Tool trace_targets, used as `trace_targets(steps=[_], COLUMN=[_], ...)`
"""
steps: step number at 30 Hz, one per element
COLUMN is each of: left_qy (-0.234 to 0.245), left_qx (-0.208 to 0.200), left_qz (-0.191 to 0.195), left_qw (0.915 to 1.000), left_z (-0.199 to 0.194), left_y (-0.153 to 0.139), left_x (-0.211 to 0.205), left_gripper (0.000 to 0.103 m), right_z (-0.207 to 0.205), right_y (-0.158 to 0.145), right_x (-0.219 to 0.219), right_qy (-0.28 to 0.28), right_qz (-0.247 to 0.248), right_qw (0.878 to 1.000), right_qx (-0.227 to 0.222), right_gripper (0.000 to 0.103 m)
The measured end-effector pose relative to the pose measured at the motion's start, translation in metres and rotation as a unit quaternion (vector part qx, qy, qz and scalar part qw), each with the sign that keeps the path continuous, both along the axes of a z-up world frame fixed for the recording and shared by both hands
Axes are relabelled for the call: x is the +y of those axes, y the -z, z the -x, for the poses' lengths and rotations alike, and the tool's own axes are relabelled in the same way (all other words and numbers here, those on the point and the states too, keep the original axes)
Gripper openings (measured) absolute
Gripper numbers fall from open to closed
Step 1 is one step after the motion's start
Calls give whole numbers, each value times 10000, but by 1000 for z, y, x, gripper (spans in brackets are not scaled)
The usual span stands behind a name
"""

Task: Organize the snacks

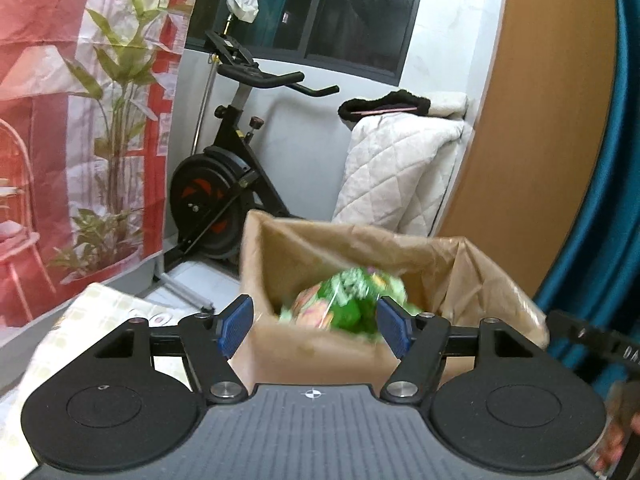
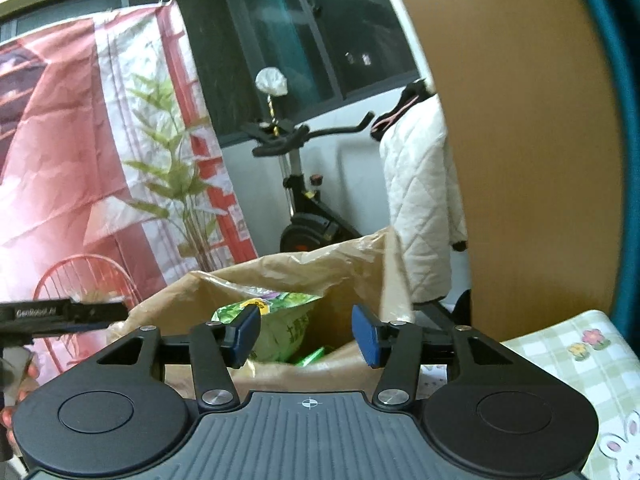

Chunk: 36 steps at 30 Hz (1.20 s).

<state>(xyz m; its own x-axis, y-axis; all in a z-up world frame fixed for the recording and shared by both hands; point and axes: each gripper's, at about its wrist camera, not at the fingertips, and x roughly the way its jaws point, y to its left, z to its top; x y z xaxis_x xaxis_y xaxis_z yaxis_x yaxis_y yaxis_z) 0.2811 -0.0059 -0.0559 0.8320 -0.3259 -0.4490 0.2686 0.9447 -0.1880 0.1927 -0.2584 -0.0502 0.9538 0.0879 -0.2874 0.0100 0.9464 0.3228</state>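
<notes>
Both claws stand spread with nothing pinched. My left claw (image 1: 316, 326) tilts down over the open brown paper bag (image 1: 312, 356), its blue pads apart on either side of a blurred green snack packet (image 1: 344, 300) lying loose in the bag's mouth. My right claw (image 2: 306, 334) points at the same bag from the other side, jaws parted and empty, the packet beyond its left pad. That bag sits on the table (image 2: 580, 356) near its edge.
</notes>
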Motion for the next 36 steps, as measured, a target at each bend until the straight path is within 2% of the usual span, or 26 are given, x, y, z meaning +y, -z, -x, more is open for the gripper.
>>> trace_targets(steps=[6, 11, 16, 21, 30, 34, 36], left_qy=[46, -160, -396, -592, -743, -774, -759], left_qx=[153, 488, 762, 767, 835, 918, 956], left_qz=[-289, -302, -294, -446, -440, -370, -342], left_qw=[9995, 9982, 9959, 9943, 9928, 9921, 9919], left_z=[41, 52, 52, 47, 38, 40, 42], left_y=[11, 32, 54, 71, 87, 95, 97], left_x=[22, 43, 60, 68, 74, 75, 73], left_gripper=[70, 70, 69, 69, 69, 69, 69], right_z=[47, 57, 41, 17, -43, -58, -59], right_y=[21, 66, 106, 138, 168, 178, 180], right_x=[-8, -1, 22, 46, 63, 68, 74], right_qy=[238, 195, 11, -104, 75, 157, 109], right_qz=[-118, -217, 1, 355, 741, 761, 985], right_qw=[9996, 9976, 9917, 9832, 9684, 9639, 9622], right_qx=[37, 630, 1282, 1785, 2381, 2548, 2537], right_gripper=[48, 47, 43, 41, 43, 50, 48])
